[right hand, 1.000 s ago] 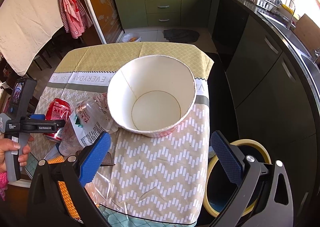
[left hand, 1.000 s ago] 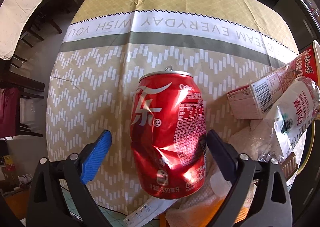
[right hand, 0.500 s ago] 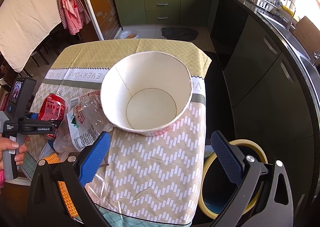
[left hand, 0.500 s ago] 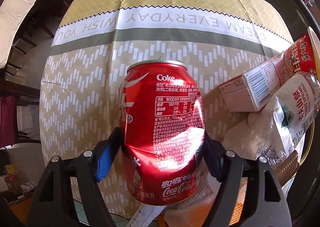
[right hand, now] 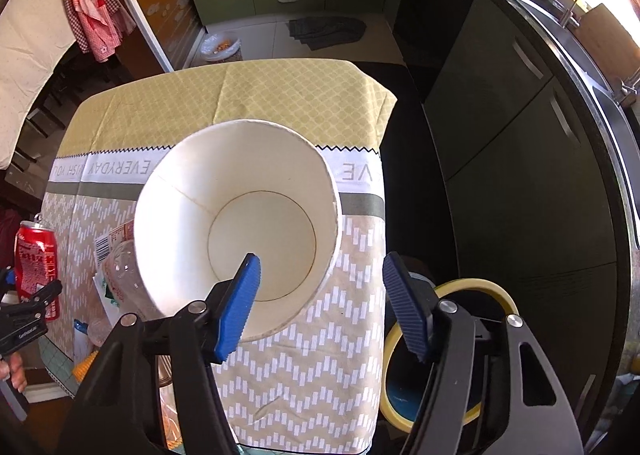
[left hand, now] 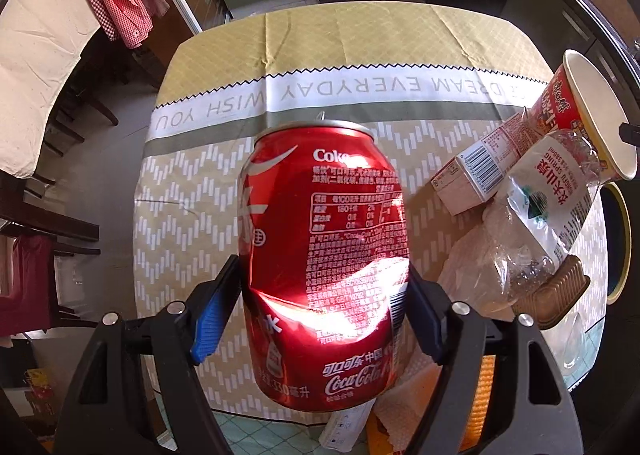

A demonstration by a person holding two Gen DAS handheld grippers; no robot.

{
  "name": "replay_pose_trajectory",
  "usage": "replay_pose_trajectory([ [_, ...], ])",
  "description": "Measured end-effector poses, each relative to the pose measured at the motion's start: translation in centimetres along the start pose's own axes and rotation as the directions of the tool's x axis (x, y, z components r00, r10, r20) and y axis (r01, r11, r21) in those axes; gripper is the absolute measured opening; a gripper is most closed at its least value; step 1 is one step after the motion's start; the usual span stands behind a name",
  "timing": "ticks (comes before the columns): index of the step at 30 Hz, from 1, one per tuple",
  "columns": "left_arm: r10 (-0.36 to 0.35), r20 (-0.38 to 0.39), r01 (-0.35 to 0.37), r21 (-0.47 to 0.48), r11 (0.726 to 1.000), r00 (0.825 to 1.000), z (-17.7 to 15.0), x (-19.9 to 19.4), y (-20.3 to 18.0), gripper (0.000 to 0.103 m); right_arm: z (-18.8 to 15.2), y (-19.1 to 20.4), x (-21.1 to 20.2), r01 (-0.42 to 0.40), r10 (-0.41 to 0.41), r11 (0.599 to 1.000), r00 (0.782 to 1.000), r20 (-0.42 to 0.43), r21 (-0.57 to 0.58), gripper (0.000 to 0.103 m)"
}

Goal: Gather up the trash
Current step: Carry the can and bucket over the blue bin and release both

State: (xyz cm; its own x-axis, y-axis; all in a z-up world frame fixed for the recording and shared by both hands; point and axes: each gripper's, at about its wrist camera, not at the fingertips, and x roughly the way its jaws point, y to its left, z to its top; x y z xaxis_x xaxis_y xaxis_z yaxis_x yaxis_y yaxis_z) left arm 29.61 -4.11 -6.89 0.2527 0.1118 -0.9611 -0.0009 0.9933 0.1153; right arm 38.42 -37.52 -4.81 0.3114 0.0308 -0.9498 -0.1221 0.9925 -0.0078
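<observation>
My left gripper (left hand: 320, 311) is shut on a dented red Coke can (left hand: 324, 255) and holds it upright above the table's near edge; the can also shows at the left of the right wrist view (right hand: 36, 259). My right gripper (right hand: 320, 303) has its jaws around the lower rim of a big white paper cup (right hand: 240, 223) lying on its side, left finger inside the mouth, right finger outside; whether the fingers touch the wall I cannot tell. A crushed clear plastic bottle (left hand: 536, 215) and a small carton (left hand: 476, 171) lie beside the cup.
The table wears a tan patterned cloth (left hand: 340, 55). A yellow-rimmed bin (right hand: 448, 351) stands on the floor right of the table. Paper scraps and an orange brush (left hand: 480, 395) lie at the near edge. Dark chairs (left hand: 52, 223) stand left; green cabinets behind.
My left gripper closed on the can and lifted it. My right gripper narrowed and moved forward onto the cup's rim.
</observation>
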Motion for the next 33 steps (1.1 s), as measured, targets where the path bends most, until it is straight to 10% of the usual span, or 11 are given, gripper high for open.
replay_pose_trajectory([
  [6,-0.004,0.037,0.002,0.036,0.999,0.999,-1.4,-0.5,1.2,0.072,0.6,-1.0,1.9,-0.058,0.061,0.996,0.997,-0.043,0.066,0.012],
  [24,-0.058,0.138,0.048,0.074,0.996,0.989,-3.8,-4.4,2.3,0.072,-3.8,-10.4,-5.4,-0.104,0.079,0.969,0.99,0.118,0.225,0.004],
  [33,-0.088,0.193,0.057,0.16,0.985,0.977,-4.9,-7.9,-0.9,0.072,-12.4,-21.8,1.2,-0.006,0.01,0.904,1.0,-0.007,0.427,0.005],
])
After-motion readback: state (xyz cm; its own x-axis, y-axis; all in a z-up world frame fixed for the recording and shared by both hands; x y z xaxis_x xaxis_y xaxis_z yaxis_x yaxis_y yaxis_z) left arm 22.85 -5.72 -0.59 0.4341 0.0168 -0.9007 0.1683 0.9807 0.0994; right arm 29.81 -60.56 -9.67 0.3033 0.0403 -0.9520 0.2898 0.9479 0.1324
